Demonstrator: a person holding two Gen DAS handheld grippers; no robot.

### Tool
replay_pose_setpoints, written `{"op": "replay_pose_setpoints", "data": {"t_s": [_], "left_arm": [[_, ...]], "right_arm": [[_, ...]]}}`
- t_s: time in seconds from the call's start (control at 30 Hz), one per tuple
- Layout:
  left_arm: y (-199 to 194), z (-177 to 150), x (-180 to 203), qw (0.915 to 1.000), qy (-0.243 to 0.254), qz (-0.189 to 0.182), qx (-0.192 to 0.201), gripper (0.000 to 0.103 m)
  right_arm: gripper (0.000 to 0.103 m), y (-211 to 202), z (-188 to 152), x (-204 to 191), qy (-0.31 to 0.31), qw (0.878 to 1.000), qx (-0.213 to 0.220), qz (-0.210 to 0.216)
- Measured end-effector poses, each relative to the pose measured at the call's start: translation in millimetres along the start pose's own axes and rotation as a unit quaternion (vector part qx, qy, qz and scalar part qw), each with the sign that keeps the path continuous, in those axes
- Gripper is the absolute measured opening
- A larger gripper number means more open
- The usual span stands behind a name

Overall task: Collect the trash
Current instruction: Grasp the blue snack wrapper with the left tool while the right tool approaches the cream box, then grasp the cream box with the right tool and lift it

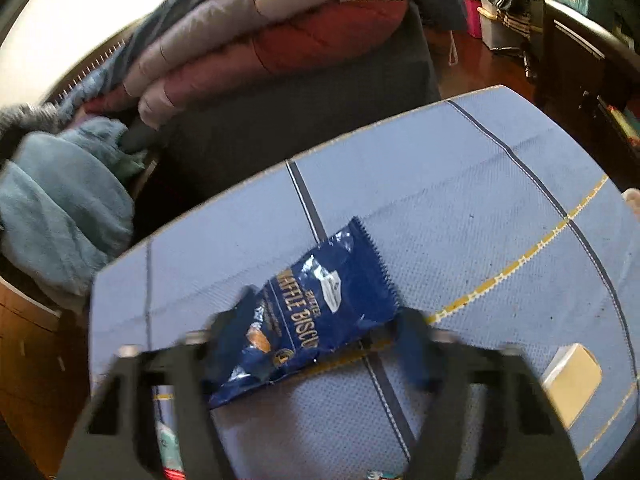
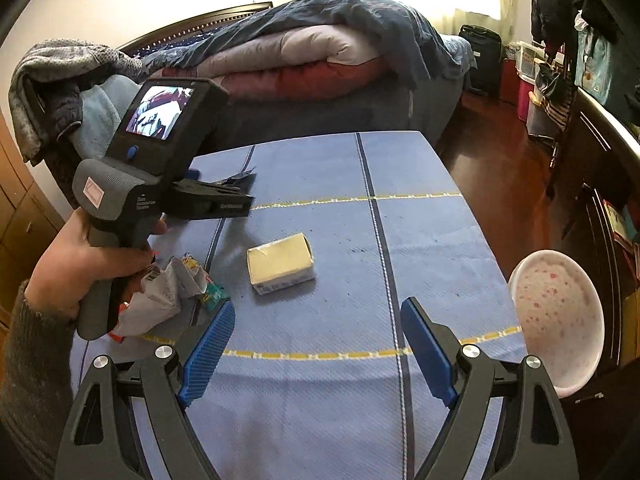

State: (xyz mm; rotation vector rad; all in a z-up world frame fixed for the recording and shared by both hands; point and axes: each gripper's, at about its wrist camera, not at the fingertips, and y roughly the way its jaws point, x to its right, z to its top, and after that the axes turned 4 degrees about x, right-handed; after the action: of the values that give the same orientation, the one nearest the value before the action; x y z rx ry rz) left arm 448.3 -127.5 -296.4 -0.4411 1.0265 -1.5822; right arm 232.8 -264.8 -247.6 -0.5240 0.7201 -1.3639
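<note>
Dark blue foil biscuit wrapper (image 1: pixel 320 312) on blue-clothed desk (image 1: pixel 460 208), between left gripper (image 1: pixel 324 340) jaws, contact blurred, cannot tell grip, right gripper (image 2: pixel 318 346) jaws wide apart, empty, above desk.

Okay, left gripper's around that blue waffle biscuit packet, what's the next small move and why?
Probably finish closing the left gripper and lift. The blue waffle biscuit packet lies flat on the blue tablecloth with its lower half between the fingers, but blur hides whether the pads already pinch it.
</note>
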Motion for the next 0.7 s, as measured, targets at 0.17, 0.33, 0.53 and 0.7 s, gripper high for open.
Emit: {"op": "replay_pose_setpoints", "data": {"t_s": [0.17, 0.33, 0.53, 0.7], "left_arm": [[-1, -6, -19, 0.9988, -0.038, -0.028, 0.014, 0.011], [-28, -11, -43, 0.9928, -0.085, -0.059, 0.059, 0.009], [-75, -15, -64, 0.9778, -0.129, -0.107, 0.125, 0.009], [-104, -18, -81, 0.9602, -0.159, -0.156, 0.169, 0.009]], "right_arm": [[0.084, 7, 6, -5, -0.001, 1.0, 0.002, -0.002], [0.084, 23, 14, -13, -0.004, 1.0, 0.001, -0.005], [0.084, 52, 18, -19, -0.013, 1.0, -0.019, -0.013], [0.079, 67, 17, -25, -0.021, 0.999, -0.031, -0.017]]}}
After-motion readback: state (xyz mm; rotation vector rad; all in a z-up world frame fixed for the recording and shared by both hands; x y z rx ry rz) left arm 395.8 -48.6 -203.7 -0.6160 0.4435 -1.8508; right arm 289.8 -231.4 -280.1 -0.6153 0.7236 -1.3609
